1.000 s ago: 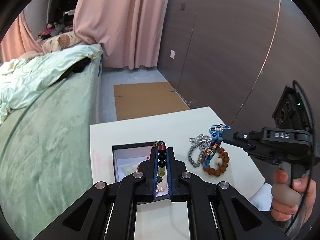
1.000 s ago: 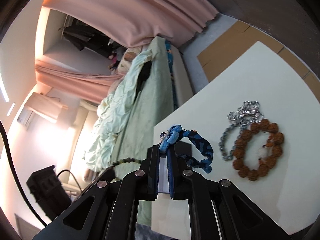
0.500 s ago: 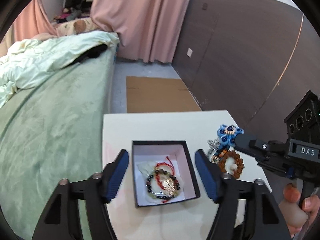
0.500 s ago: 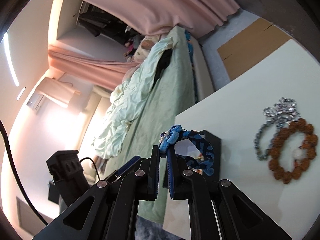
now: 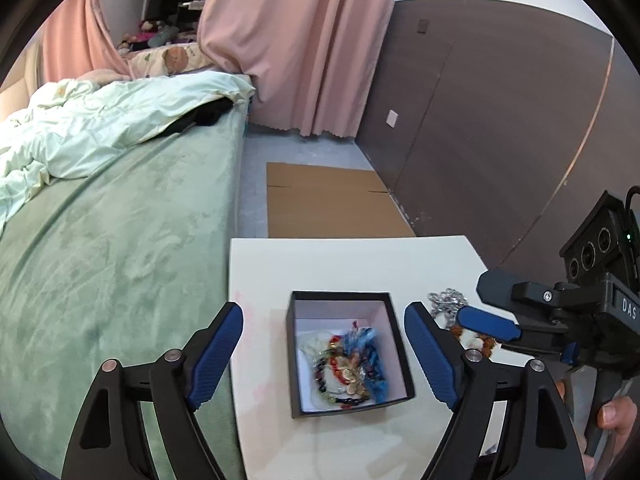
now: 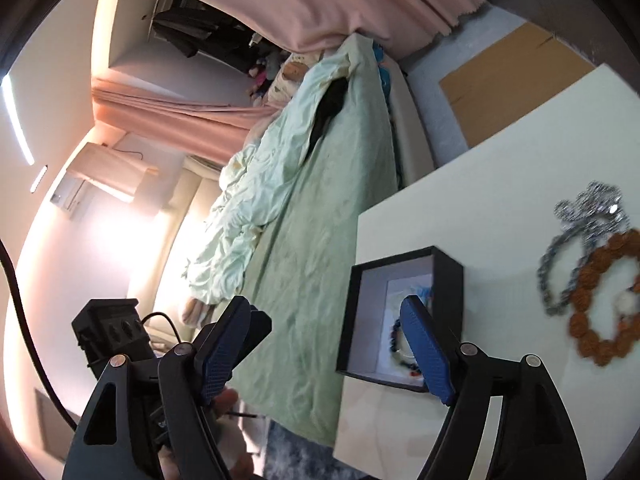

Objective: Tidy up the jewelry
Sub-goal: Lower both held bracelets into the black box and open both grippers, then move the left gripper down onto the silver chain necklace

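A black box with a white inside stands on the white table. In it lie a blue braided bracelet, a dark beaded bracelet and a red cord piece. My left gripper hangs above the box, its jaws opening, nothing between them. My right gripper reaches in from the right, jaws also opening and empty; in its own view the right gripper has one finger over the box. A silver chain and a brown bead bracelet lie on the table beside the box.
A bed with a green sheet runs along the table's left edge. Flat cardboard lies on the floor beyond the table. A dark panelled wall closes the right side. A person's hand holds the right gripper's handle.
The left gripper opened and let the dark beaded bracelet fall into the box. The right gripper moved over the box, opened, and the blue braided bracelet now lies inside.
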A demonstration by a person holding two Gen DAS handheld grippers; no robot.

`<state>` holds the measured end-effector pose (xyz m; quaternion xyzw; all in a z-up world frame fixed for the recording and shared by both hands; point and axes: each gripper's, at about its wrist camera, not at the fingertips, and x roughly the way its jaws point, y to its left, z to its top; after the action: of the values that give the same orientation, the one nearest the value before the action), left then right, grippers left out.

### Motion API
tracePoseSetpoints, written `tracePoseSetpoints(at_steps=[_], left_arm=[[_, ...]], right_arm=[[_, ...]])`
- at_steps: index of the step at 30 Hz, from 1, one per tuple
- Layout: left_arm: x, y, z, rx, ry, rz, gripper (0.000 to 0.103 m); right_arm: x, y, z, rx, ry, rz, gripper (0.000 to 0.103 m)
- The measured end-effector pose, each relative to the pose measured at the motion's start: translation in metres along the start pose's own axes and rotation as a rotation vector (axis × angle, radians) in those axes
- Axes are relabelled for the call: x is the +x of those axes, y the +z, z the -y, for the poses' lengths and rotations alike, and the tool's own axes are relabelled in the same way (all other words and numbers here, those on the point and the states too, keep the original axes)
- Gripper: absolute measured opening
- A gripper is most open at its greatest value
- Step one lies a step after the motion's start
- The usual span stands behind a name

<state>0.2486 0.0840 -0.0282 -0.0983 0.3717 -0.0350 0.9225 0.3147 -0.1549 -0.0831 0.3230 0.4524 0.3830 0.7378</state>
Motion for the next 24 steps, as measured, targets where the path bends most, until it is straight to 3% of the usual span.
tracePoseSetpoints(at_steps=[6,14,20,24], left_arm=[[-0.007,-0.004,0.028,0.059,-0.005,0.033,0.084],[-0.021,-0.005,0.059,0.081,-0.023,0.048,0.084],[-0.041,-0.004,0.089,0.153,-0.034,0.054,0.084],[-0.054,-0.006,0.103,0.188,-0.034,0.068,0.084]], right_arm=[[-0.037,-0.001,0.007,-0.027,-0.085,0.052,0.078],[-0.093,0.003,0.016,-0.033,-0.262,0.155,0.078],[-0.128,0.001,0.020,-0.031,-0.317,0.218,0.078],[-0.144,-0.007,0.025,-0.025,-0.344,0.213,0.081]])
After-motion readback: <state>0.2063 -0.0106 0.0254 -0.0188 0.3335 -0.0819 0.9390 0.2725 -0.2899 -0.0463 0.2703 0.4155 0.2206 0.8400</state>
